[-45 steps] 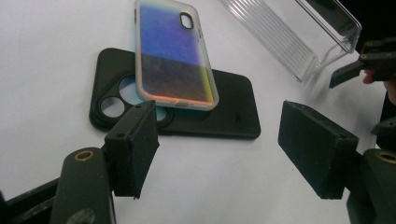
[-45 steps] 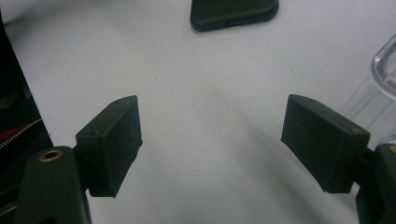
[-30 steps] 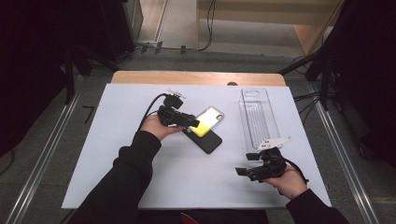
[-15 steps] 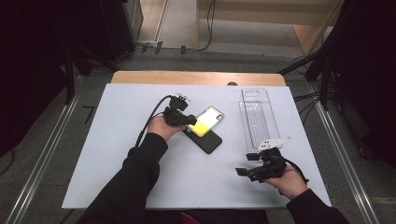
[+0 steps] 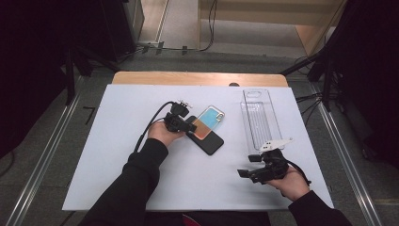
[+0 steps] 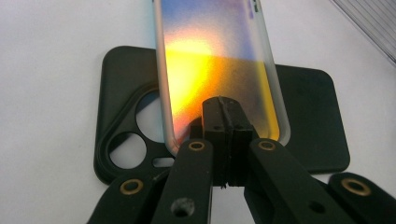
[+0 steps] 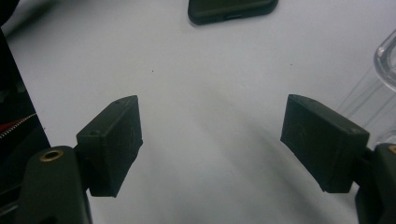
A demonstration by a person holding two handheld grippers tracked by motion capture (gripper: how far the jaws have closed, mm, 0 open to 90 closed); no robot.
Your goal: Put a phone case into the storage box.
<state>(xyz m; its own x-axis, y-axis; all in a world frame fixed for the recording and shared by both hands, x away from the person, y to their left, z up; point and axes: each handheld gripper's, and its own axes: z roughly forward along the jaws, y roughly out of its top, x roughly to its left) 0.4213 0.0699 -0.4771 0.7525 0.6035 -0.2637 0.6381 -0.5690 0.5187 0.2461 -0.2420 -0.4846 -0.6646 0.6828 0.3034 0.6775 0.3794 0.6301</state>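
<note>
- The white bench [image 5: 117, 160] carries three things: a clear plastic tray [image 5: 260, 117] near the far right corner, a black phone case [image 5: 207, 138] near the middle, and a colourful phone case [image 5: 208, 123] lying slantwise on top of the black one.
- The black phone case lies flat with its camera holes [image 6: 140, 130] facing up. It looks untouched so far.
- The colourful phone case, blue at one end and orange-yellow at the other, rests partly on the black one. Its near end is at the left tool.
- The left tool [image 5: 181, 123] has its jaws pressed tight together at the near rim of the colourful case [image 6: 219, 70]. The jaws have just been closing, and the thin rim looks pinched between them.
- The right tool [image 5: 254, 172] waits near the front right edge of the bench. Its jaws [image 7: 210, 144] stand wide apart with nothing between them.
- My guess: the grab is done. Lifting the colourful case off and putting it somewhere, maybe the tray, is left to do.
</note>
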